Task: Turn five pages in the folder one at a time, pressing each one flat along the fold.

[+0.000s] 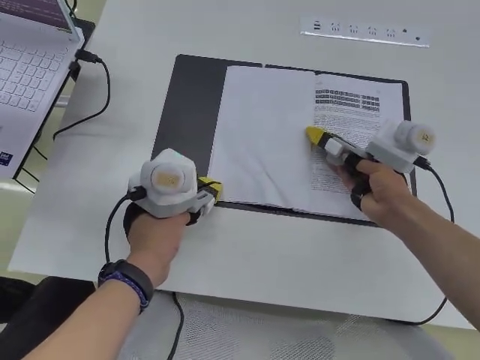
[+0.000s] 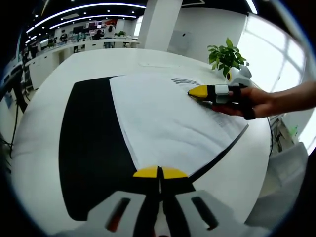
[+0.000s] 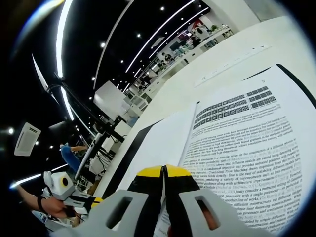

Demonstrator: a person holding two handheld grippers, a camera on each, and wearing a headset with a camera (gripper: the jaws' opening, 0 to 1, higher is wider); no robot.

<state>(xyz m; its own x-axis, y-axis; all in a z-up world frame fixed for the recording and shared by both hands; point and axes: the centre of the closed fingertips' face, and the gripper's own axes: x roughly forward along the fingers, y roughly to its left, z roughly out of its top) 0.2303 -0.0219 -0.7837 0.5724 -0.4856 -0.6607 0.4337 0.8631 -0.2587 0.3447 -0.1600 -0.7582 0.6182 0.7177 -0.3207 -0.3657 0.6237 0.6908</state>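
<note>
Well, my left gripper (image 1: 211,189) sits at the near-left edge of the open folder (image 1: 187,97) on the white table (image 1: 262,247), jaws together, tips over the black cover. Across the blank left page (image 1: 262,135), my right gripper (image 1: 315,137) rests on the paper beside the fold, jaws likewise closed together, at the edge of the printed page (image 1: 352,112).

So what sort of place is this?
Probably an open-plan office: a laptop sits on the white desk, a socket strip is set into it, and desk rows run under ceiling light strips.
</note>
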